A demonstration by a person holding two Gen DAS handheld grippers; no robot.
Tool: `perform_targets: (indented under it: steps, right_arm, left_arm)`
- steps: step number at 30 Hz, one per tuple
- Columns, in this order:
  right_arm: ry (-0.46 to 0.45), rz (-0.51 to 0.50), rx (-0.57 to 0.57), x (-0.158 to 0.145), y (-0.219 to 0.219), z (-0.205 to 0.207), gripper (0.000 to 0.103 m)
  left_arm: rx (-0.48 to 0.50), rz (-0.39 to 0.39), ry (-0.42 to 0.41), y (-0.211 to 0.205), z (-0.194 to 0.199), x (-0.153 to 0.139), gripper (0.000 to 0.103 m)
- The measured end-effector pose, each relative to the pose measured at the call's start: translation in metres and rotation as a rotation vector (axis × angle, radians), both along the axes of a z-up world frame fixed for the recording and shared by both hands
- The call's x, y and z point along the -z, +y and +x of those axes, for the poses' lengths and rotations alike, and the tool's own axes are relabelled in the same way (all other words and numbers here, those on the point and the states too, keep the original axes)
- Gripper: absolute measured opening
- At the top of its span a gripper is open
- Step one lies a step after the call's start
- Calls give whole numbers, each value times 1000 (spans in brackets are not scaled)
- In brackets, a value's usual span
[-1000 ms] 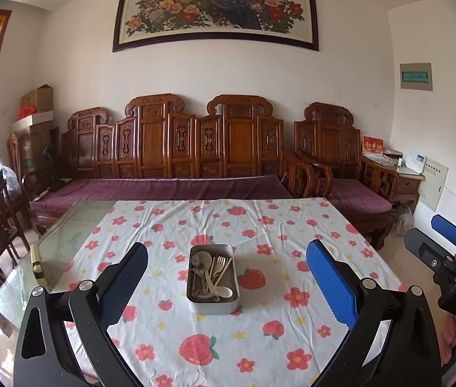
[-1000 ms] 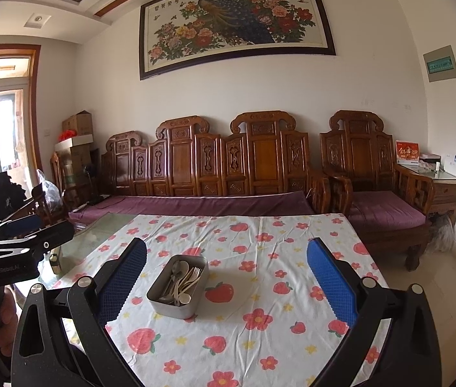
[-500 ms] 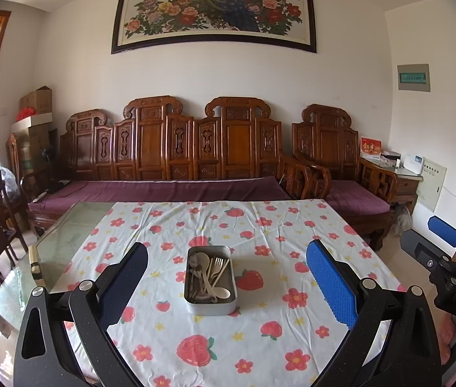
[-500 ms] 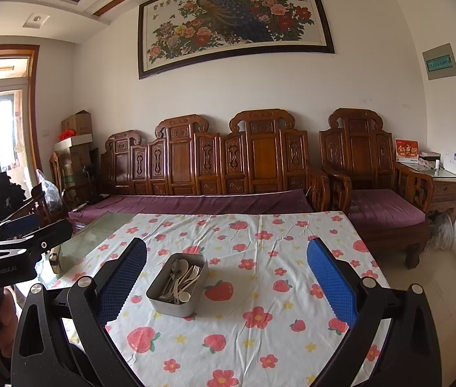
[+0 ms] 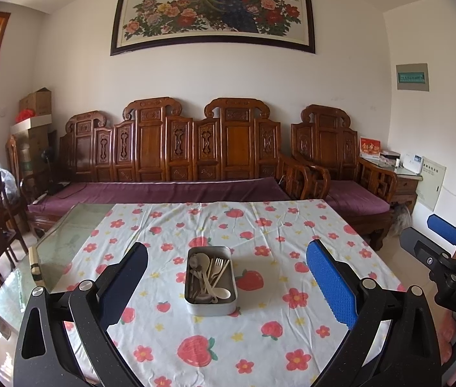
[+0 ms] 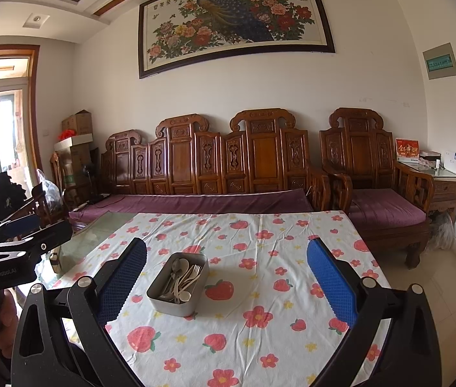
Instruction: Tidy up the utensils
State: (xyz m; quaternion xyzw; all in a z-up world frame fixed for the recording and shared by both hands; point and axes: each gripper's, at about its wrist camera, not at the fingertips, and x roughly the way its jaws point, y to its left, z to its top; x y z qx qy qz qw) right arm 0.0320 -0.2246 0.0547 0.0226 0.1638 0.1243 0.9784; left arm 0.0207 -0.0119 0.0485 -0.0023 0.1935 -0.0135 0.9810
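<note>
I find the strawberry-print tablecloth (image 5: 260, 338) bare but for a grey rectangular metal tin (image 5: 211, 306) at my 12 o'clock, holding every pale spoon and fork (image 5: 213, 274) (gathered, unsorted). This fits either completion or pre-sorting. My left gripper (image 5: 227, 282) and right gripper (image 6: 227, 282) gape, empty.

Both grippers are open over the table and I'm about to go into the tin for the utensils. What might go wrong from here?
1. The spoons and fork lie tangled in the metal tin; pinching one may drag others out.
2. The tin sits loose on the wrinkled tablecloth, so it may slide or tip.
3. The left gripper and right gripper could collide reaching together.
</note>
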Motion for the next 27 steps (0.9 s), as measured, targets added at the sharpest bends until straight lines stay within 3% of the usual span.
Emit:
perform_targets:
  steps: [27]
  right_arm:
    - [4, 2, -4, 6, 4, -2, 100]
  left_arm:
    - [5, -1, -6, 0, -4, 0, 95]
